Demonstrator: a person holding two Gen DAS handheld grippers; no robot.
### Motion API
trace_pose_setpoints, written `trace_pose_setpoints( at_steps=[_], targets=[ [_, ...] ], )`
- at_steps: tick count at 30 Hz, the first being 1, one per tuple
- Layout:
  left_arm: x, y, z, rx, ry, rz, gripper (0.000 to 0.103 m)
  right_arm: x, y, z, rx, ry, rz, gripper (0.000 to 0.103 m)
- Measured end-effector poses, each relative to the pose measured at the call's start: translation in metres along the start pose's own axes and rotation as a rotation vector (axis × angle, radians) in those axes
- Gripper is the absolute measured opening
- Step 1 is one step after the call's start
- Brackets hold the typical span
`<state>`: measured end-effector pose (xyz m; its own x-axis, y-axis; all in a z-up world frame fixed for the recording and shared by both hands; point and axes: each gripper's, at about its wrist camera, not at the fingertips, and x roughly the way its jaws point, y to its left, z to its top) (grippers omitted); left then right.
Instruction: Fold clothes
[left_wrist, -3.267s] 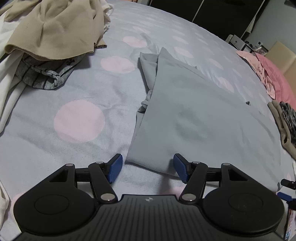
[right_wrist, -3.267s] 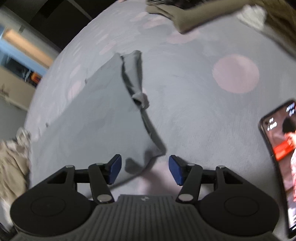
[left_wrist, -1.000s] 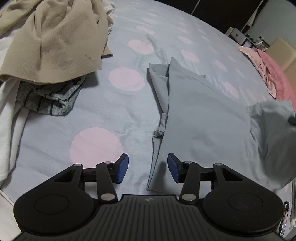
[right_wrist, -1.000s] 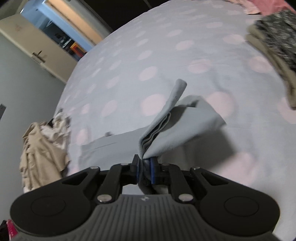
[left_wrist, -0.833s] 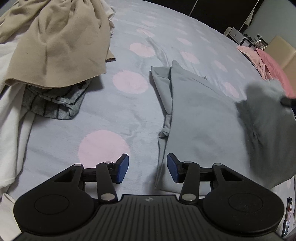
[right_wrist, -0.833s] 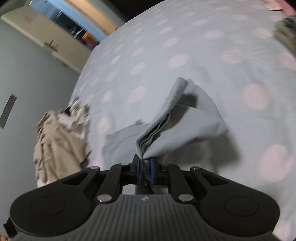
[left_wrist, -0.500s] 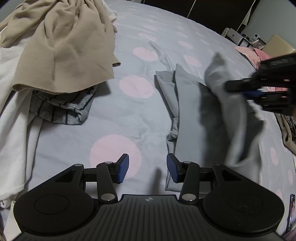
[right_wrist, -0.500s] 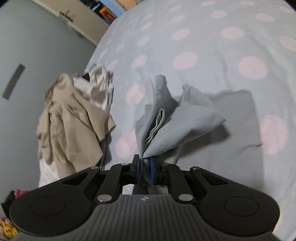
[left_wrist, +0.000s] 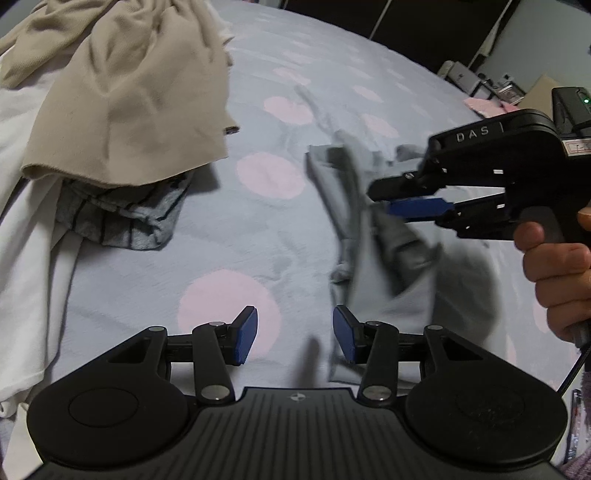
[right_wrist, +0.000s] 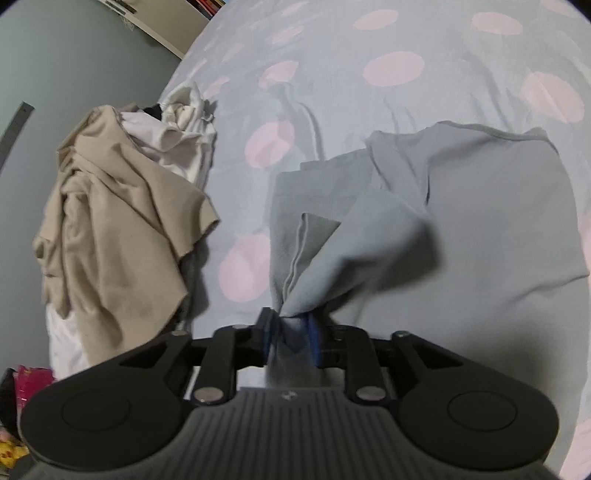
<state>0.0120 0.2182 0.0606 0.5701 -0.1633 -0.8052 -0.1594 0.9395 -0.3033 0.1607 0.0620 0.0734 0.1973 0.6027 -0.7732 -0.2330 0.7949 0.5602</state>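
Observation:
A grey garment (left_wrist: 373, 295) (right_wrist: 480, 221) lies on the polka-dot bedsheet (left_wrist: 258, 229), its right part folded over towards the left. My right gripper (left_wrist: 382, 201) (right_wrist: 290, 336), held by a hand (left_wrist: 554, 266), hovers above the garment's left side. Its jaws are opening; a bunched corner of the cloth still sits loosely between the blue pads and droops from them. My left gripper (left_wrist: 293, 334) is open over the sheet just left of the garment's near edge, with nothing between its fingers.
A heap of clothes sits to the left: a beige garment (left_wrist: 129, 92) (right_wrist: 110, 221) over a grey striped one (left_wrist: 122, 218) and white cloth (left_wrist: 26, 240). Pink clothes (left_wrist: 484, 105) lie at the far right edge of the bed.
My right gripper carried the garment's corner from the right across to the left and lower, folding it over. Its jaws, tightly shut on the cloth before, have now parted. The left gripper barely moved.

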Motion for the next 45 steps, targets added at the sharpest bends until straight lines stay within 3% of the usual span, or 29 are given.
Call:
trace_pose_setpoints(
  at_steps=[8, 12, 14, 16, 18, 19, 22, 26, 30, 32, 34, 36, 42, 44, 45],
  targets=[
    [-0.002, -0.018, -0.007, 0.046, -0.011, -0.128, 0.058, -0.054, -0.016, -0.015, -0.054, -0.077, -0.014, 0.037],
    [0.011, -0.021, -0.012, 0.037, 0.031, -0.131, 0.057, -0.087, -0.041, -0.043, -0.103, -0.108, -0.066, 0.041],
    [0.017, -0.022, -0.014, 0.027, 0.047, -0.135, 0.052, -0.102, -0.056, -0.061, -0.127, -0.116, -0.100, 0.042],
    [0.023, -0.020, -0.016, -0.002, 0.058, -0.133, 0.031, -0.112, -0.073, -0.081, -0.138, -0.114, -0.133, 0.042],
    [0.027, -0.017, -0.019, -0.038, 0.062, -0.126, 0.021, -0.121, -0.090, -0.099, -0.138, -0.109, -0.162, 0.042],
    [0.026, -0.015, -0.020, -0.055, 0.053, -0.119, 0.010, -0.123, -0.098, -0.106, -0.124, -0.104, -0.169, 0.042],
    [0.017, -0.012, -0.022, -0.092, 0.036, -0.136, 0.004, -0.129, -0.121, -0.125, -0.073, -0.101, -0.183, 0.042],
    [0.011, -0.019, -0.023, -0.062, 0.081, -0.077, 0.004, -0.132, -0.133, -0.141, -0.064, -0.118, -0.194, 0.042],
    [0.015, -0.017, -0.028, -0.060, 0.072, -0.054, 0.006, -0.132, -0.130, -0.148, -0.104, -0.135, -0.187, 0.043],
    [0.013, -0.017, -0.028, -0.077, 0.055, -0.025, 0.019, -0.133, -0.133, -0.149, -0.095, -0.142, -0.161, 0.044],
    [0.008, -0.018, -0.027, -0.072, 0.037, -0.009, 0.045, -0.133, -0.137, -0.148, -0.060, -0.146, -0.128, 0.049],
    [0.006, -0.017, -0.027, -0.071, 0.023, -0.031, 0.058, -0.130, -0.141, -0.146, -0.028, -0.143, -0.106, 0.051],
    [0.027, -0.020, -0.033, -0.091, 0.043, -0.056, 0.051, -0.108, -0.149, -0.142, 0.046, -0.113, -0.059, 0.050],
    [0.032, -0.023, -0.033, -0.085, 0.039, -0.061, 0.040, -0.100, -0.149, -0.141, 0.063, -0.107, -0.047, 0.047],
    [0.032, -0.025, -0.032, -0.080, 0.037, -0.064, 0.030, -0.097, -0.148, -0.141, 0.069, -0.103, -0.037, 0.033]
  ],
)
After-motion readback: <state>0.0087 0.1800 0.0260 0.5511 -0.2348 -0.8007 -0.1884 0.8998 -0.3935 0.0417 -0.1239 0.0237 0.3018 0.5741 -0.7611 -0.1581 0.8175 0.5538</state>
